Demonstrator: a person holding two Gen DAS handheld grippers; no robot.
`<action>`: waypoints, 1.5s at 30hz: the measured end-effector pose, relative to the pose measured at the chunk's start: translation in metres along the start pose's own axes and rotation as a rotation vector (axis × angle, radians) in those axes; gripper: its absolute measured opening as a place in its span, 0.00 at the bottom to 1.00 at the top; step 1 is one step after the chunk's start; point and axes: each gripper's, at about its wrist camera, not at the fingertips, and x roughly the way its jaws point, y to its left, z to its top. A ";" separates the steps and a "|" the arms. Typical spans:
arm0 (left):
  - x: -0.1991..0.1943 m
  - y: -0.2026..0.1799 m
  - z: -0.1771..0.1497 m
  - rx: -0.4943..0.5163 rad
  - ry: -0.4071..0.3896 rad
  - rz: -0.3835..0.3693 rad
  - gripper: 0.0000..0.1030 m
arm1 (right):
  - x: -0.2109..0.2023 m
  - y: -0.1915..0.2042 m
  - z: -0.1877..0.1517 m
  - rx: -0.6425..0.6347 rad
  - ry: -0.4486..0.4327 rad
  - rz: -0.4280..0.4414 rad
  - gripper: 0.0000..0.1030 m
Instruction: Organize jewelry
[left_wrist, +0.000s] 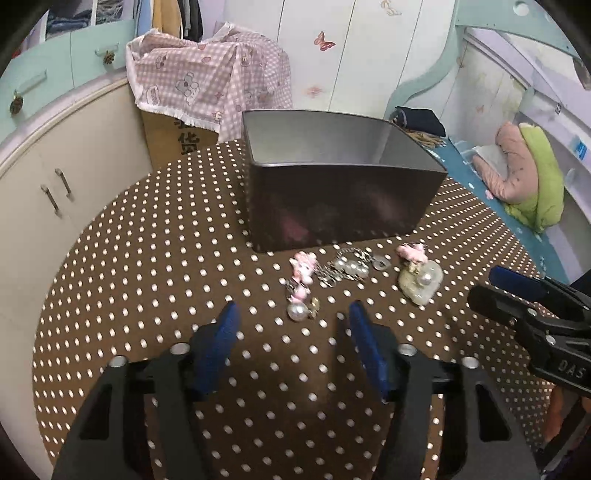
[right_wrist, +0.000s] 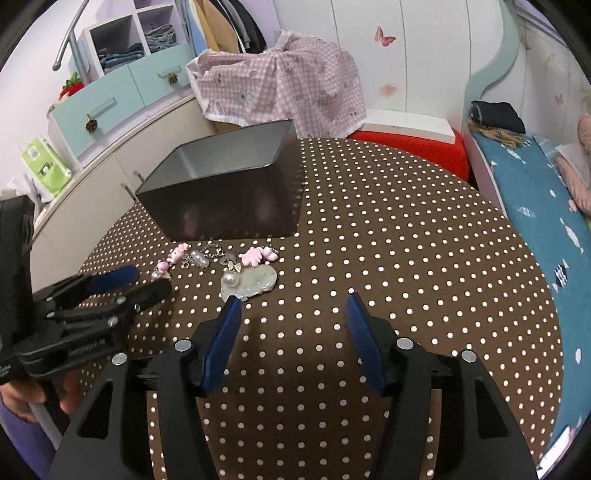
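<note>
1. Upper left: cream cabinet (left_wrist: 55, 192) with mint drawers (right_wrist: 110, 99) above it.
2. Top centre: white wardrobe doors (left_wrist: 332, 48) with butterfly stickers (left_wrist: 324, 40).
3. Right edge: bed with blue sheet (right_wrist: 535, 221).
4. Centre back: pink checked cloth (left_wrist: 207, 74) over a cardboard box (left_wrist: 177, 136).

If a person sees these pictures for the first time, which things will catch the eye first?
The dark open box stands at the middle of the brown polka-dot tablecloth. Just in front of it lies a small heap of jewelry, pink charms, pearls and metal rings. The left gripper and the right gripper hang open over the cloth near it, both empty.
</note>
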 end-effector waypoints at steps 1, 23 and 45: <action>0.002 0.001 0.004 0.003 0.001 0.003 0.49 | 0.001 0.000 0.000 0.000 0.000 0.003 0.56; -0.016 0.018 -0.016 0.039 -0.015 -0.081 0.09 | 0.017 0.021 -0.004 -0.041 0.024 0.000 0.56; -0.028 0.016 -0.019 0.025 -0.032 -0.122 0.09 | 0.036 0.059 0.016 -0.141 -0.013 0.008 0.28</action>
